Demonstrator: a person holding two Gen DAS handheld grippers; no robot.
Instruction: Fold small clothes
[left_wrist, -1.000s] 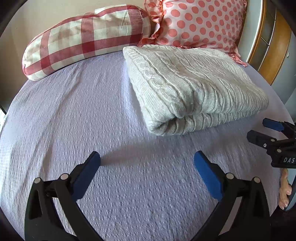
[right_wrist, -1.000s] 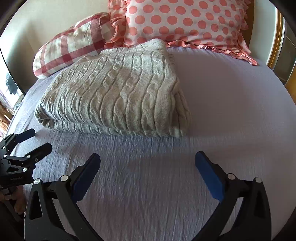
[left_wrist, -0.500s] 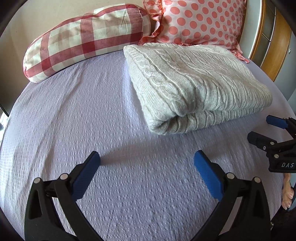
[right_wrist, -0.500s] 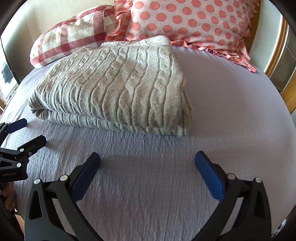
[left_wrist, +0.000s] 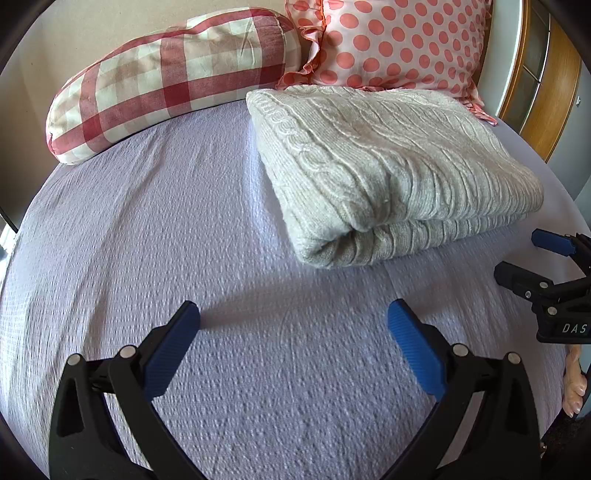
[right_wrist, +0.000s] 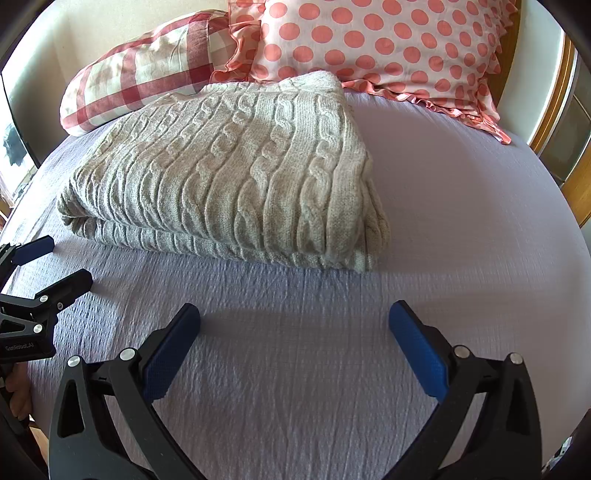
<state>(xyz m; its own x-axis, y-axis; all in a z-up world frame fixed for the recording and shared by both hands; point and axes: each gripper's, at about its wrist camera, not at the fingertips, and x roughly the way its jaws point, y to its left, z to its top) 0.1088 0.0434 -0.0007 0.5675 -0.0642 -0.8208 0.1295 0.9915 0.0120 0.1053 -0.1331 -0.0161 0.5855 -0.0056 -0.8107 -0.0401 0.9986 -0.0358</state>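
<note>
A cream cable-knit sweater (left_wrist: 391, 173) lies folded into a thick rectangular bundle on the lavender bedspread (left_wrist: 184, 229), toward the head end of the bed and just in front of the pillows; in the right wrist view its far corner seems to touch the polka-dot pillow (right_wrist: 373, 40), though contact is hard to confirm. A red-and-cream checked bolster pillow (left_wrist: 173, 77) lies at the head end toward the left corner, beside the frilled pink pillow with coral dots. A wooden frame (left_wrist: 546, 92) shows past the bed's right edge. Nothing lies between either gripper and the sweater, only bare bedspread. The knit is chunky, with raised braided cables and ribbing, its folded edge rounded and soft; the bedspread has a fine puckered weave with shallow creases; the pillow covers look smooth. The left gripper (left_wrist: 293, 325) hovers over the bedspread near the foot side of the sweater, its blue-padded black fingers spread wide and holding nothing. The right gripper (right_wrist: 294, 326) hangs likewise, fingers spread wide and empty, facing the sweater's long folded side. Each appears at the edge of the other's view. Compared with a second ago, the sweater sits slightly lower and larger in the right wrist view, while the fold itself looks unchanged.
</note>
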